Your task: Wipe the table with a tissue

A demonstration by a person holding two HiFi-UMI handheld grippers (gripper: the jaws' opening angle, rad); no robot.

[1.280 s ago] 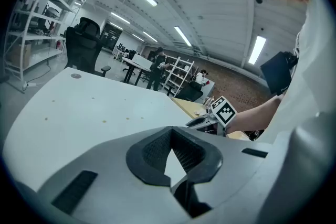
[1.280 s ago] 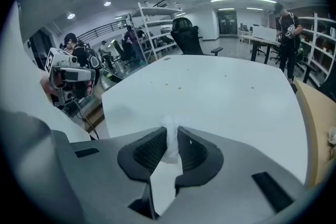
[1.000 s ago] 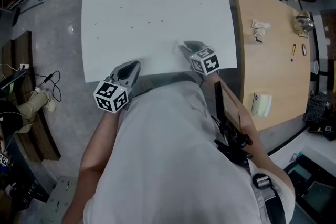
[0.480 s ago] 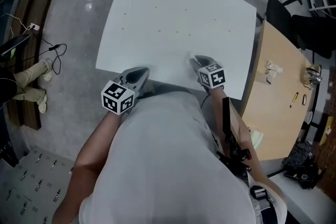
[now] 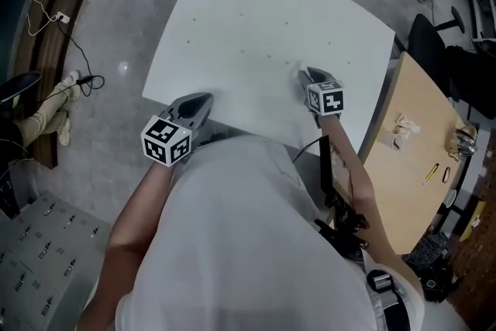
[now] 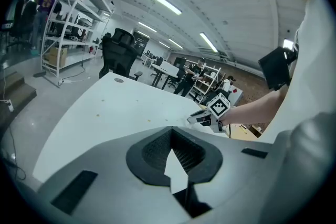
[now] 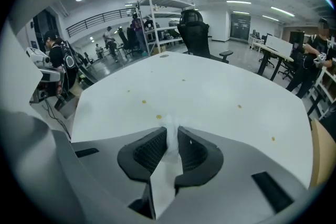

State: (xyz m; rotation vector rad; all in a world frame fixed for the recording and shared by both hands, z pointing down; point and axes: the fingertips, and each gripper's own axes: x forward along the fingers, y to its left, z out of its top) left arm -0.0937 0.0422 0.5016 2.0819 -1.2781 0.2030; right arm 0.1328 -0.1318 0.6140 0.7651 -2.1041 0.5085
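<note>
Two grippers, one tissue and one white table [image 5: 256, 4] are seen, with six small brown specks [image 7: 159, 116] counted on the tabletop. At the head view's lower left, the left gripper [image 5: 200, 101] is held clenched and empty at the table's edge. Right of centre, the right gripper [image 5: 304, 74] is clamped on the tissue [image 7: 169, 126], whose long axis is laid along the jaws, its tuft pointed past the tips toward the tabletop.

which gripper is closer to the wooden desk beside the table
Right. The right gripper is over the white table on the side by the wooden desk; the left gripper is at the table's near edge, farther off.
</note>
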